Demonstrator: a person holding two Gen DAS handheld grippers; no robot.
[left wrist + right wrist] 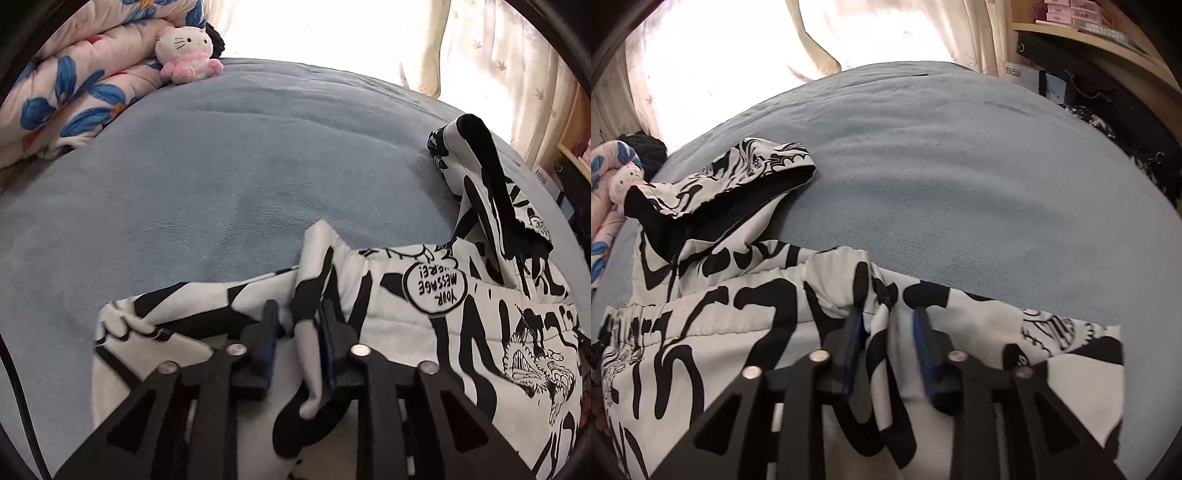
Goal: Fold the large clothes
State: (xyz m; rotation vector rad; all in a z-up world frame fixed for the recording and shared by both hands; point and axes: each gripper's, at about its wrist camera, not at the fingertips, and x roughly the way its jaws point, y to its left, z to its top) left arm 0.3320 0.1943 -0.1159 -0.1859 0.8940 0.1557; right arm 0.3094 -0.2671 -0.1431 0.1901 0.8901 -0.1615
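Note:
A large black-and-white printed hooded garment (424,325) lies on the blue bed cover (221,166), with its hood (480,177) raised at the far right. My left gripper (299,321) stands over its near left part. The jaws are apart, and a loose ridge of cloth rises between the blue pads (269,332) without being pinched. In the right wrist view the same garment (720,314) spreads to the left, its hood (768,162) lying flat on the cover (960,184). My right gripper (888,325) is open over the garment's far edge, with slack cloth between its pads (921,339).
A rolled floral quilt (74,85) and a white and pink cat plush (186,51) sit at the bed's far left. Pale curtains (498,55) hang behind the bed. A wooden shelf (1089,29) and a black bag (1108,96) stand beyond the bed's right side.

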